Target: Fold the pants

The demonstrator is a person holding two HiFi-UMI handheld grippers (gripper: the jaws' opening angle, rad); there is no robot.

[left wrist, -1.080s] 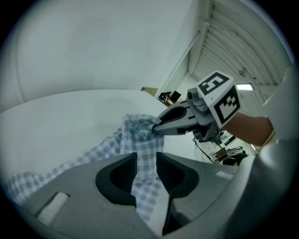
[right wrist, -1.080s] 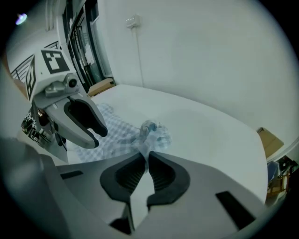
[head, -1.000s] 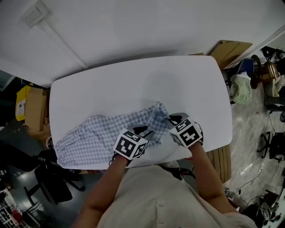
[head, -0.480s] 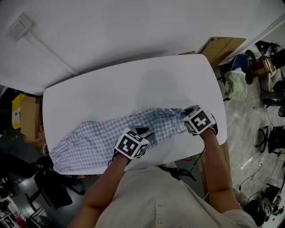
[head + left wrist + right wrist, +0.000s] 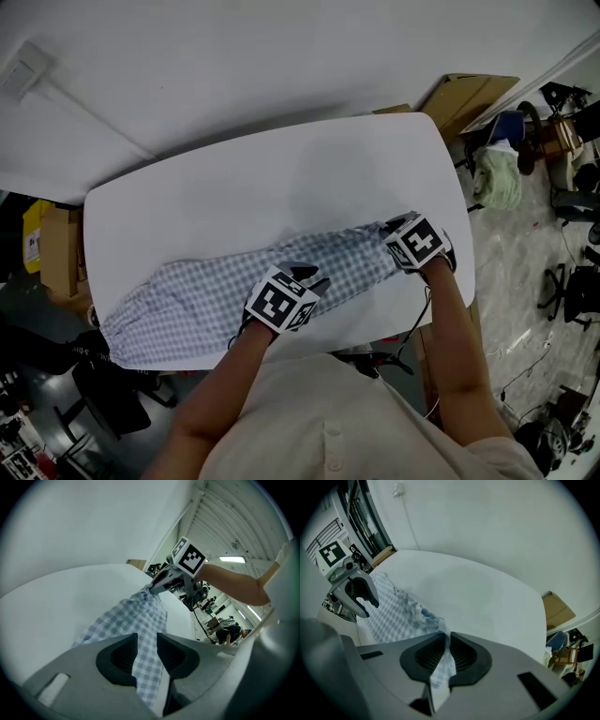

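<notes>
Head view: the checked blue and white pants (image 5: pixel 197 300) lie stretched out in a long strip on the white table (image 5: pixel 262 178). They run from the 8 o'clock corner of the table over to the 4 o'clock side, close to the near edge. The wide, crumpled end is at 8 o'clock, and part of it looks to reach the table's edge there. The left gripper (image 5: pixel 307 278) sits at about 6 o'clock on the table, on the middle of the pants. The left gripper view shows a thick fold of the checked cloth filling the gap between its two pads, so it has hold of the pants with its jaws partly apart. The right gripper (image 5: pixel 392 228) is at 4 o'clock, at the narrow end of the pants. The right gripper view shows its jaws nearly together, pinching a thin bit of the cloth. The cloth is pulled fairly flat between the two grippers. A brown cardboard box (image 5: pixel 469 94) stands on the floor past the table's 2 o'clock corner.
</notes>
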